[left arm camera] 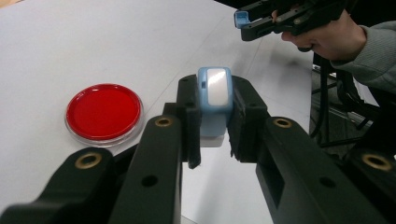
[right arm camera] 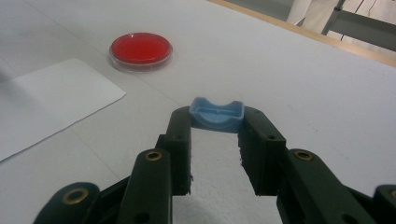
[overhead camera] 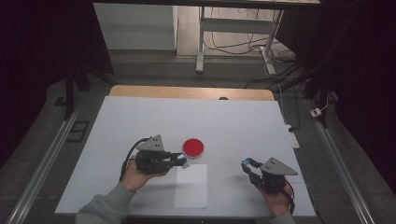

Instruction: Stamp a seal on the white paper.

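Right gripper [right arm camera: 215,140] pinches a blue cap [right arm camera: 216,115], held aside. Left gripper [left arm camera: 214,135] clamps the blue-white stamp body [left arm camera: 215,100] over the paper sheet [overhead camera: 191,185], apparently uncapped for use. Red dish [overhead camera: 193,147] sits beyond.

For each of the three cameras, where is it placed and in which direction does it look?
High view: above the person's side, looking forward and down on the white table; both forearms, the left tongs and right tongs show.
Left gripper view: rides on the left tongs, looking along their jaws, which clamp a blue piece; the other hand shows too.
Right gripper view: rides on the right tongs, whose jaws hold a blue clip, looking across the table.
Shared: all three see the red dish; the high and right gripper views also share the paper sheet.
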`<state>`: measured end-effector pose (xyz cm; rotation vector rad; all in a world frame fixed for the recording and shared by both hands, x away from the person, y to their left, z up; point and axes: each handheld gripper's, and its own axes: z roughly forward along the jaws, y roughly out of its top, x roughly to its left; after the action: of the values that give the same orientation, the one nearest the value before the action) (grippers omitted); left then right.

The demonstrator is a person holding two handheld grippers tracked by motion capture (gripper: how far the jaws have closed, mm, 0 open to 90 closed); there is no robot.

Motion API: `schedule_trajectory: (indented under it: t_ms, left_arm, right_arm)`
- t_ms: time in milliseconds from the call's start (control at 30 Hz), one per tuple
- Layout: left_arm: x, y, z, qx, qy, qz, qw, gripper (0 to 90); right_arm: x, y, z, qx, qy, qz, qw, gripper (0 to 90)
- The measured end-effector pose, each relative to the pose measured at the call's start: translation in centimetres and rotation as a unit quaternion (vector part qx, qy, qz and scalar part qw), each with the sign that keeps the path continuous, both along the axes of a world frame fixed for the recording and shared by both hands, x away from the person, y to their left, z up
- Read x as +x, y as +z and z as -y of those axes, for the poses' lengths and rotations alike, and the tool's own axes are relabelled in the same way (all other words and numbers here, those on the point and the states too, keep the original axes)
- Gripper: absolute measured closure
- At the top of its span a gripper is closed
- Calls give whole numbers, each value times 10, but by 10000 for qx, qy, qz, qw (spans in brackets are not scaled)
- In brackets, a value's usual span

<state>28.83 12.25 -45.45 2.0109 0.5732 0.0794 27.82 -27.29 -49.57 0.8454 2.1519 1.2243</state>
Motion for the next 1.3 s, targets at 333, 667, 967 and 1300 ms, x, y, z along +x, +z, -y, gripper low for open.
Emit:
schedule_trajectory:
  t_ms: [333, 667, 967, 1300]
  left_arm:
    - [-6, -6, -1, 50, -55, -80, 9999, 761]
    - [-12, -13, 1, 124, -152, -144, 9997, 760]
    - [-16, -18, 6, 202, -240, -190, 9993, 760]
    - [-18, -28, 12, 351, -319, -253, 9986, 760]
  right_arm:
    - [0, 0, 0, -6, 13, 9, 10000, 651]
    - [0, 0, -1, -2, 15, 3, 10000, 651]
    - [0, -1, 0, 3, -2, -11, 10000, 651]
    - [1, -1, 0, 4, 9, -9, 10000, 651]
